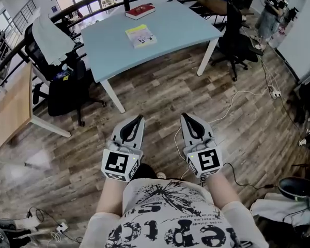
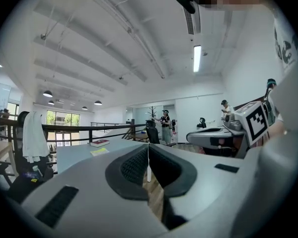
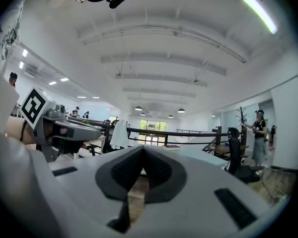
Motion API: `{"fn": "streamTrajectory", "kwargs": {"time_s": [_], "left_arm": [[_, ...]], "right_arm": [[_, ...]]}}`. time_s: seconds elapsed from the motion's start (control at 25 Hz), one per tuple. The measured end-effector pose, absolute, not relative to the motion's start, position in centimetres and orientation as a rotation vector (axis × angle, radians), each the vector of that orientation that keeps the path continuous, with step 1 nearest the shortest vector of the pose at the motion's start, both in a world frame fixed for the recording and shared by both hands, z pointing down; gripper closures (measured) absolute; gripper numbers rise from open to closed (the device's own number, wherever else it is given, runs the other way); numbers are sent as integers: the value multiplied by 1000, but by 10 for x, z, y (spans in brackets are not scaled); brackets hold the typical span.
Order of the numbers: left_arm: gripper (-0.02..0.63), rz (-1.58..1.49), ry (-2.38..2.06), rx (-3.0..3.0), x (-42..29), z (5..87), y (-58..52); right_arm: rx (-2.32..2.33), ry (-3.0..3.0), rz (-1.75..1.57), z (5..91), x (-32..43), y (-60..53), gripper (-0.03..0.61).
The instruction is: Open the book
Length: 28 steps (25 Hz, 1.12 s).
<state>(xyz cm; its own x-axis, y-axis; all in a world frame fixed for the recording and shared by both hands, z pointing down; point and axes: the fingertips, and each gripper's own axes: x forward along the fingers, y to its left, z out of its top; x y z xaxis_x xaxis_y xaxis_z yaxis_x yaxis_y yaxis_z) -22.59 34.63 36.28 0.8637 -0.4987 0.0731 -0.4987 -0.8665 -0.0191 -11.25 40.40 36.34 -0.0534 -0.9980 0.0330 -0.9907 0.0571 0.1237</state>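
Observation:
A closed red book lies at the far edge of the light blue table, and a closed yellow-and-white booklet lies nearer the middle. Both grippers are held close to my body over the wooden floor, well short of the table. My left gripper is shut with nothing in it, its tips meeting in its own view. My right gripper is shut and empty too. The left gripper view shows the red book and the booklet far off on the table.
A black office chair with a white garment stands left of the table, beside a wooden desk. Another black chair stands on the right. Cables trail over the floor. A person stands at the back right.

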Motion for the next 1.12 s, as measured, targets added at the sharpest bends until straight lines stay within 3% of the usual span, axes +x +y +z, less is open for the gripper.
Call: {"fn": "streamTrajectory", "kwargs": {"time_s": [0.52, 1.12], "left_arm": [[594, 191, -799, 3005, -174, 382, 250], [594, 128, -797, 2994, -43, 366, -15]], "right_arm": [[2089, -2181, -52, 388, -58, 315, 571], [2034, -2142, -133, 370, 80, 54, 571]]}}
